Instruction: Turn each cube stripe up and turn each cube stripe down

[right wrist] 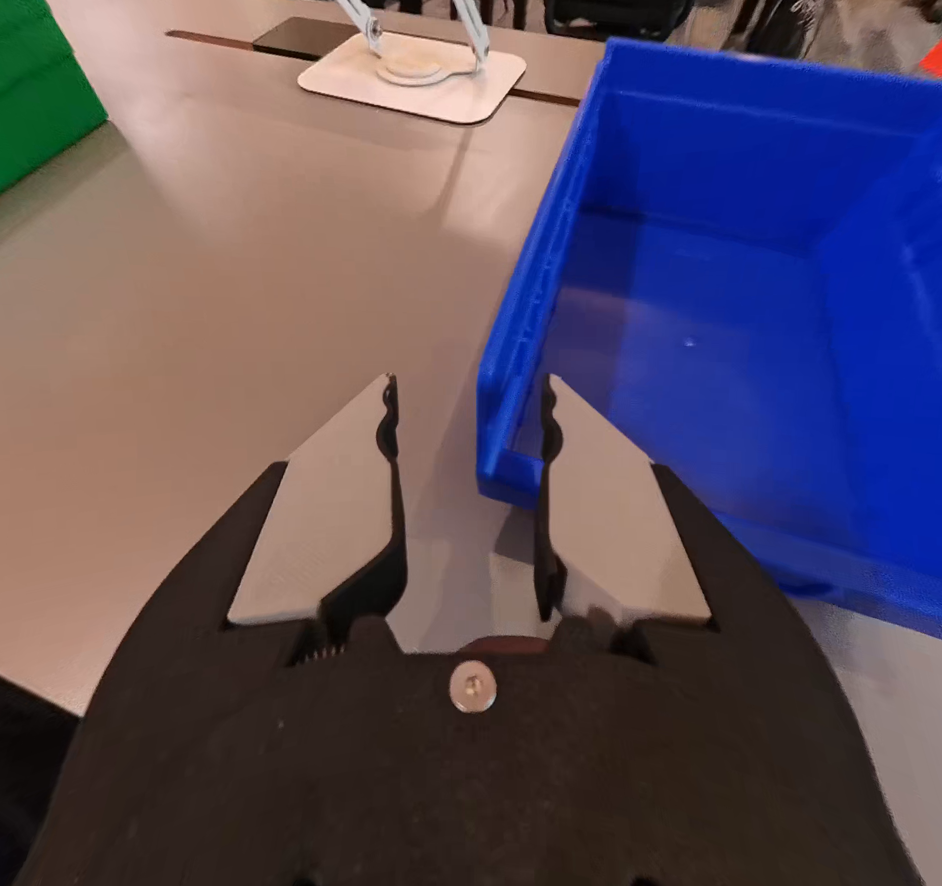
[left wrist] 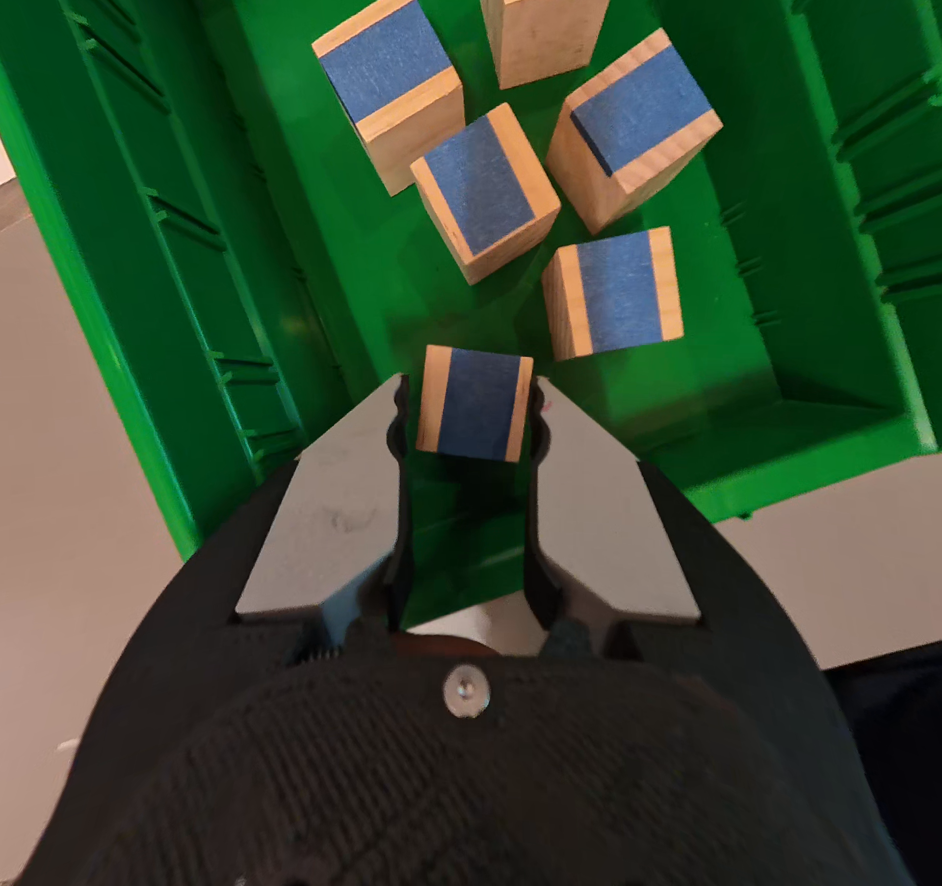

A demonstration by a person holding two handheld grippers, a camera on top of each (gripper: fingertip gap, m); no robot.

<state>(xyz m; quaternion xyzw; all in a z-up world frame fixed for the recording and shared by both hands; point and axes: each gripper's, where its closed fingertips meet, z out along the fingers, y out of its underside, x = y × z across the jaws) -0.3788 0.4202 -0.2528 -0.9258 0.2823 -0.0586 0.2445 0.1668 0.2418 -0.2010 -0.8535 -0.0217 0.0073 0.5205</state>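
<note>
A pale grey-beige table carries everything here, with dark chairs and a carpeted floor blurred behind its far edge. In the left wrist view, the left gripper has 1 wooden cube between its 2 fingers, the jaws narrow around it; whether the pads press its sides or stand just off them cannot be told. That cube shows a broad blue stripe on the face toward the camera, with a strip of bare pale wood on each side. Beyond it, 5 more cubes sit on the floor of a green bin, making 6 in all: 1 just to the right, 1 in the middle, 1 to the upper right, 1 to the upper left and 1 at the far end, partly cut by the top edge. Each shows its blue stripe upward, and they lie turned at different angles, the middle ones close together. In the right wrist view, the right gripper hangs over the table with its 2 fingers parted and nothing between them. Its right finger overlaps the near corner of 1 blue bin. Farther off stands 1 white stand base with 2 slanted arms, and the green bin shows at the left edge.
</note>
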